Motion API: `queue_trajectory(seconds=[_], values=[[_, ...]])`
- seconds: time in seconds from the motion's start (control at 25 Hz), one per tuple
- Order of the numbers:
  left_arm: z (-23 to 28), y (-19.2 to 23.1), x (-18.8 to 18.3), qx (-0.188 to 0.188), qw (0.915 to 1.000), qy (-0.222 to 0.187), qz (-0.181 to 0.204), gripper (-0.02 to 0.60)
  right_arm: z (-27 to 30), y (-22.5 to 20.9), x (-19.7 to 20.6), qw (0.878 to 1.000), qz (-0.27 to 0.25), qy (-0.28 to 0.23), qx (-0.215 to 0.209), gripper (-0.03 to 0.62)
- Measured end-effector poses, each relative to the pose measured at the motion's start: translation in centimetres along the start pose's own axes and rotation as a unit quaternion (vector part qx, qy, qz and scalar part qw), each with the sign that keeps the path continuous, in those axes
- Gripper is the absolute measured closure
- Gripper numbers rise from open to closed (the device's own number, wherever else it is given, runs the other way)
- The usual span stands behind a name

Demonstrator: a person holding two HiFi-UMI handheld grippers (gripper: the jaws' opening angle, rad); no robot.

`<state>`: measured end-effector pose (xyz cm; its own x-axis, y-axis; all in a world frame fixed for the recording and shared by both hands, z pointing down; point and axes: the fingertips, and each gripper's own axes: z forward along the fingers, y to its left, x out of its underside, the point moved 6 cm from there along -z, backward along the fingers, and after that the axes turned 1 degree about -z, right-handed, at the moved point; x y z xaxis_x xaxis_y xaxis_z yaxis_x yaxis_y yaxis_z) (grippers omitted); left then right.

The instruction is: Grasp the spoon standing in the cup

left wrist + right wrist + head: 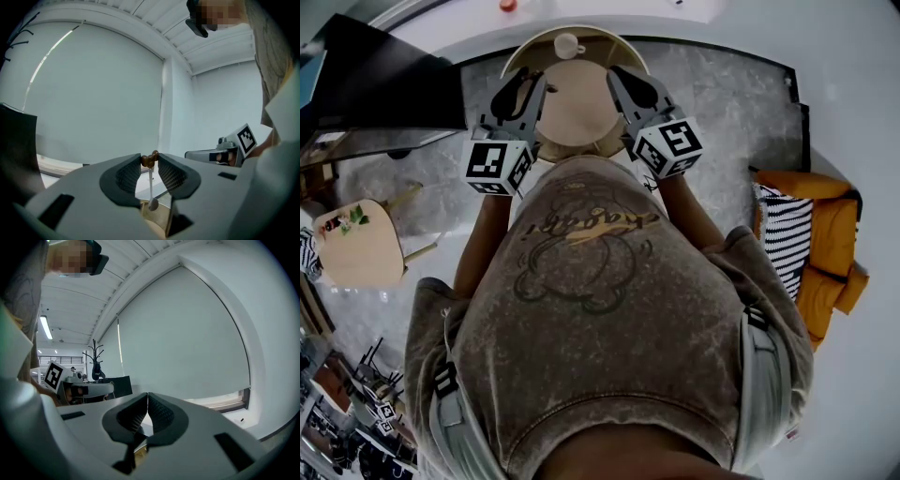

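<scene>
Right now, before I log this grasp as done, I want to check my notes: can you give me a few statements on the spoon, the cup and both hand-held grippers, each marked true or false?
1. The left hand-held gripper is closed on the brown top of the spoon. True.
2. The right hand-held gripper holds the cup. False: its jaws are together with nothing between them.
3. The spoon hangs bowl-down below the left jaws. True.
4. The cup stands on a square table. False: the table is round, and the cup stands near its far edge.
</scene>
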<state>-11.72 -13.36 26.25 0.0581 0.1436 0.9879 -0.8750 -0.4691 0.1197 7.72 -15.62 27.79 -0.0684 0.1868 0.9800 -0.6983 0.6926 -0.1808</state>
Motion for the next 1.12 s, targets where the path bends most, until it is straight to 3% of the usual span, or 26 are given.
queue_trajectory(seconds=[1.12], values=[[-0.2,0.1,1.1,0.004,0.9999,0.015,0.002,0.457,0.0,0.0,0.2,1.000,-0.007,0.008,-0.002,0.576]])
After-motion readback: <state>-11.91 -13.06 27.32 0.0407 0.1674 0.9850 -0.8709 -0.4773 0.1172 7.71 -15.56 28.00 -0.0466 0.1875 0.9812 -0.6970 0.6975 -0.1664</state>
